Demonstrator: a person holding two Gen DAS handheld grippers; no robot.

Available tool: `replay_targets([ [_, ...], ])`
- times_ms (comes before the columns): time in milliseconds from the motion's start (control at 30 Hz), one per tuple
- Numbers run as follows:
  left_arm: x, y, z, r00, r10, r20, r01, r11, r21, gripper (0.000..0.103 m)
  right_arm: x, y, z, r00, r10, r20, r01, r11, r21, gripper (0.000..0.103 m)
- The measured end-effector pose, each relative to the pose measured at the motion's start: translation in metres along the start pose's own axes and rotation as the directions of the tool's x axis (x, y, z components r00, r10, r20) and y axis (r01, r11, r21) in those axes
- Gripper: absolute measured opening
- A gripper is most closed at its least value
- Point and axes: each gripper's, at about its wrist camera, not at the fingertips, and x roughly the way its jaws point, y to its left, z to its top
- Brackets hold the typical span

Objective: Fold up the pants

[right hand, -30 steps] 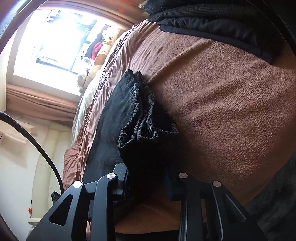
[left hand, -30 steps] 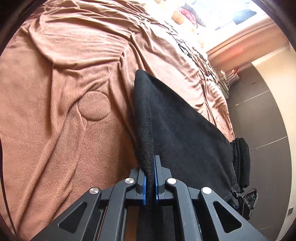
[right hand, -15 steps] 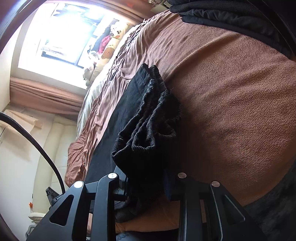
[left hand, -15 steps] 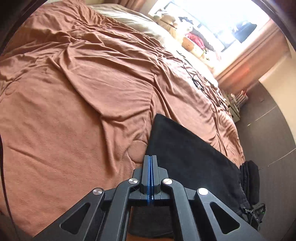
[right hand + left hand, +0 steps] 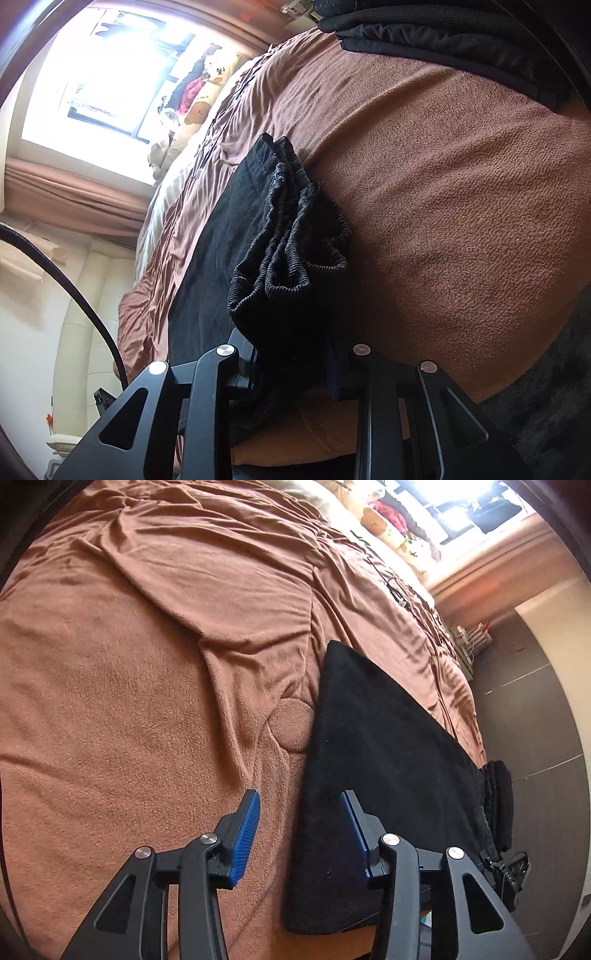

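Observation:
Black pants [image 5: 388,757] lie in a long flat strip on the brown blanket [image 5: 147,664]. My left gripper [image 5: 299,801] hovers over their near left edge. Its jaws are opening and the blue pads [image 5: 245,830] touch no cloth; the pants' edge lies below, between them. In the right wrist view the same pants [image 5: 207,277] end in a bunched ribbed waistband [image 5: 295,258]. My right gripper [image 5: 291,354] is shut on that bunch and its jaws are closing tighter on it. The cloth hides its pads.
A stack of folded dark clothes [image 5: 443,33] sits at the far end of the blanket [image 5: 443,184]. Plush toys [image 5: 373,520] lie by the window. Dark floor [image 5: 535,720] runs along the bed's right side. A black cable [image 5: 74,295] loops on the left.
The left gripper let go of the pants' folded edge, drew back shut and empty, then opened over the flat edge. The right gripper kept its hold on the waistband and shifted slightly.

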Motion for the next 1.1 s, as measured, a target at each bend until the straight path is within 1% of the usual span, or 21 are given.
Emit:
replay_targets([
  [33,0.005,0.001,0.000,1.000,-0.012,-0.010,0.012,1.000,-0.006,0.047,0.001,0.002,0.000,1.000,-0.014,0.007,0.014,1.000,-0.002,0.022],
  [100,0.015,0.000,0.000,1.000,-0.012,-0.027,0.012,1.000,-0.009,0.047,-0.001,0.002,-0.002,0.999,-0.033,0.021,0.033,0.999,-0.002,0.021],
  [200,0.032,-0.003,0.000,0.998,-0.029,-0.058,0.029,1.000,-0.009,0.047,0.001,-0.003,-0.005,0.999,-0.041,0.026,0.040,0.999,0.014,0.021],
  [367,0.058,-0.011,0.000,0.994,-0.048,-0.102,0.048,0.999,-0.007,0.047,-0.002,-0.010,-0.010,0.999,-0.025,0.020,0.024,0.999,0.038,0.021],
  [467,0.066,-0.015,0.002,0.993,-0.055,-0.108,0.055,0.998,-0.005,0.047,-0.003,-0.012,-0.008,1.000,-0.013,0.013,0.012,0.999,0.050,0.021],
  [533,0.071,-0.017,0.005,0.990,-0.076,-0.116,0.076,0.997,-0.008,0.047,-0.002,-0.014,-0.008,1.000,-0.005,0.010,0.005,0.998,0.055,0.021],
  [633,0.078,-0.021,0.009,0.989,-0.086,-0.120,0.087,0.996,0.000,0.047,-0.001,-0.017,-0.007,1.000,0.010,0.003,-0.011,0.998,0.066,0.021],
  [667,0.080,-0.022,0.010,0.989,-0.086,-0.120,0.088,0.996,0.006,0.044,-0.001,-0.020,-0.007,1.000,0.016,0.001,-0.016,0.998,0.068,0.021],
  [700,0.083,-0.024,0.010,0.989,-0.085,-0.120,0.087,0.996,0.013,0.035,-0.001,-0.020,-0.007,1.000,0.021,0.000,-0.021,0.997,0.069,0.021],
  [733,0.085,-0.025,0.010,0.989,-0.085,-0.121,0.088,0.996,0.018,0.030,-0.002,-0.022,-0.008,1.000,0.025,0.000,-0.025,0.997,0.069,0.022],
  [800,0.085,-0.031,0.009,0.990,-0.094,-0.108,0.098,0.995,0.031,0.007,-0.003,-0.025,-0.010,0.999,0.038,-0.001,-0.038,0.997,0.070,0.022],
  [867,0.076,-0.041,0.008,0.996,-0.067,-0.063,0.072,0.994,0.081,0.006,-0.003,-0.029,-0.012,0.999,0.048,-0.003,-0.048,0.996,0.076,0.022],
  [900,0.071,-0.044,0.008,0.997,-0.066,-0.041,0.070,0.993,0.090,0.006,-0.004,-0.029,-0.012,0.999,0.052,-0.003,-0.051,0.995,0.080,0.022],
  [1000,0.051,-0.044,0.014,0.993,-0.114,-0.003,0.114,0.992,0.060,0.006,-0.007,-0.022,-0.014,0.999,0.047,0.001,-0.047,0.997,0.064,0.022],
  [1100,0.033,-0.049,0.020,0.993,-0.121,0.005,0.120,0.991,0.059,0.006,-0.012,-0.010,-0.015,0.997,0.076,0.004,-0.076,0.997,0.032,0.022],
])
